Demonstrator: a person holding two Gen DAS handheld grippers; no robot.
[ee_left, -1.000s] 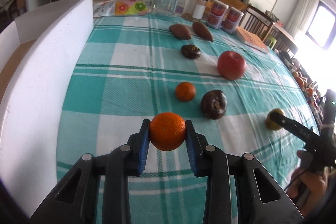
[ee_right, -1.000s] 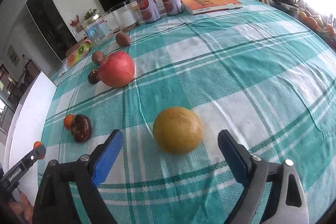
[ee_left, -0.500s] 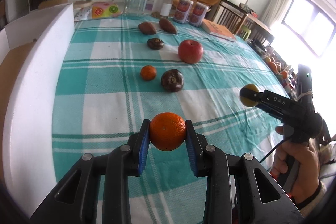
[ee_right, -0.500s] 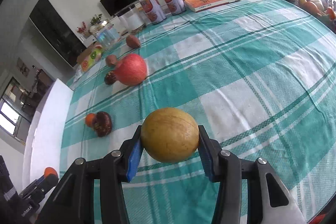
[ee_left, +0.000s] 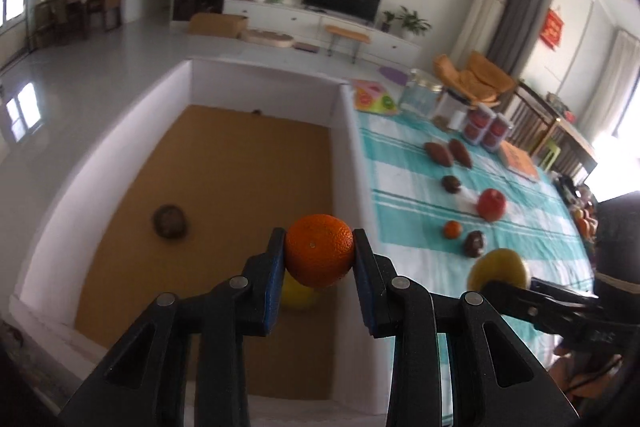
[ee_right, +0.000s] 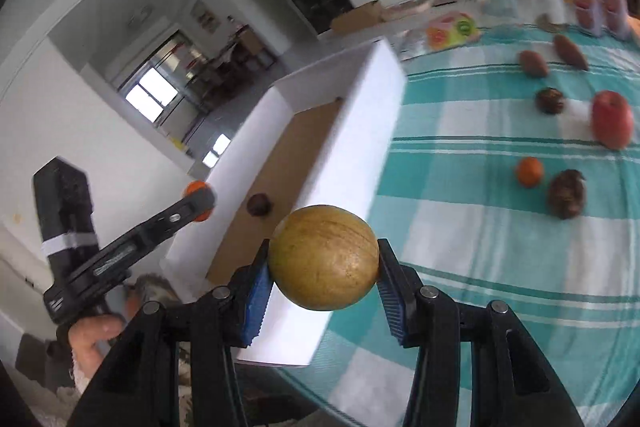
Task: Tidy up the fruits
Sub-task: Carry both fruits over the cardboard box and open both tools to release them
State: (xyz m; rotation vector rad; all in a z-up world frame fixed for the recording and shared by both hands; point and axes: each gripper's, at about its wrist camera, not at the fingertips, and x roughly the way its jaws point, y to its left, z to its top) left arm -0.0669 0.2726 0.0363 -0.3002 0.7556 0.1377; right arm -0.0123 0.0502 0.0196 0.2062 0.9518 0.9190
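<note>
My left gripper (ee_left: 319, 257) is shut on an orange (ee_left: 316, 243) and hangs over the brown floor of a white box (ee_left: 344, 155). In the box lie a dark round fruit (ee_left: 170, 221) and a yellow fruit (ee_left: 296, 299), half hidden under the orange. My right gripper (ee_right: 323, 269) is shut on a yellow-brown round fruit (ee_right: 320, 251), above the box's near corner (ee_right: 352, 163). Each wrist view shows the other gripper: the right one (ee_left: 500, 281) with its fruit, the left one (ee_right: 199, 202) with the orange.
On the teal checked tablecloth (ee_right: 460, 239) lie a red apple (ee_right: 612, 119), a small orange (ee_right: 529, 171), two dark fruits (ee_right: 566, 193) and two brown oblong ones (ee_right: 532, 63). Jars, cans and a book (ee_left: 520, 163) stand at the far end. A hand (ee_right: 94, 335) holds the left gripper.
My right gripper closed on the yellow-brown fruit and lifted it off the table. Both grippers then swung left from over the cloth to the white box, the left still gripping the orange.
</note>
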